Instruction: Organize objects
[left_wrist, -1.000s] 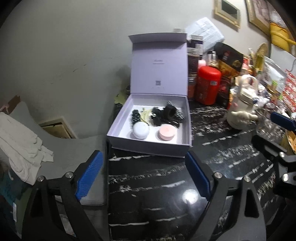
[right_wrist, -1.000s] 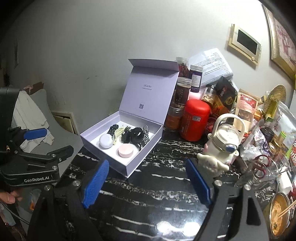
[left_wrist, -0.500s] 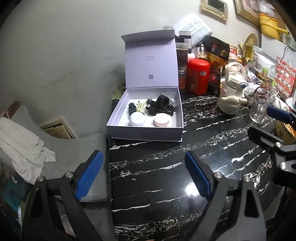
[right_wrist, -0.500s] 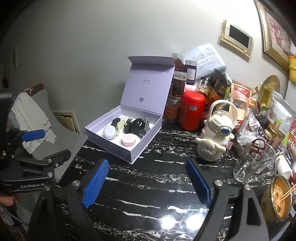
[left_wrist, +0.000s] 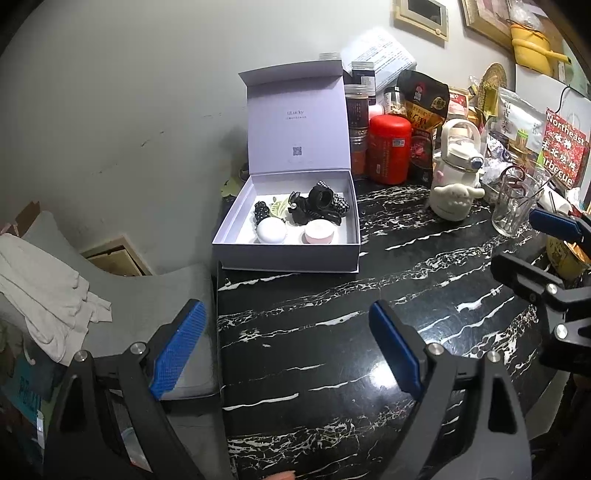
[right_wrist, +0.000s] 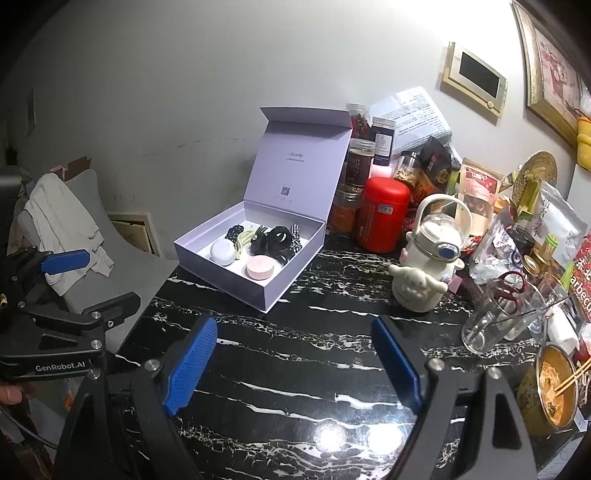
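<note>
change since earlier: you have pulled both grippers back from the box; it sits smaller and farther off in both wrist views, and more of the marble table shows in front of it.
left gripper: jaws wide apart, holding nothing; it hangs over the table's left edge, its left finger over the grey seat, the right one over the marble.
right gripper: jaws spread wide, holding nothing, above bare marble; in your left wrist view it shows at 3 o'clock.
box: lilac, lid standing upright, at the table's far left corner; at 12 o'clock from your left gripper, 11 o'clock from your right, well apart from both.
box contents: a white round case and a pink round case sit side by side along the near wall; behind them a heap of black hair accessories with a pale yellow clip at its left.
table: black marble with white veins.
clutter at 1 to 3 o'clock: a red canister just beside the box lid, a white character bottle nearer you, a clear glass to its right.
grey seat: at 9 o'clock, with a white cloth lying on it.
</note>
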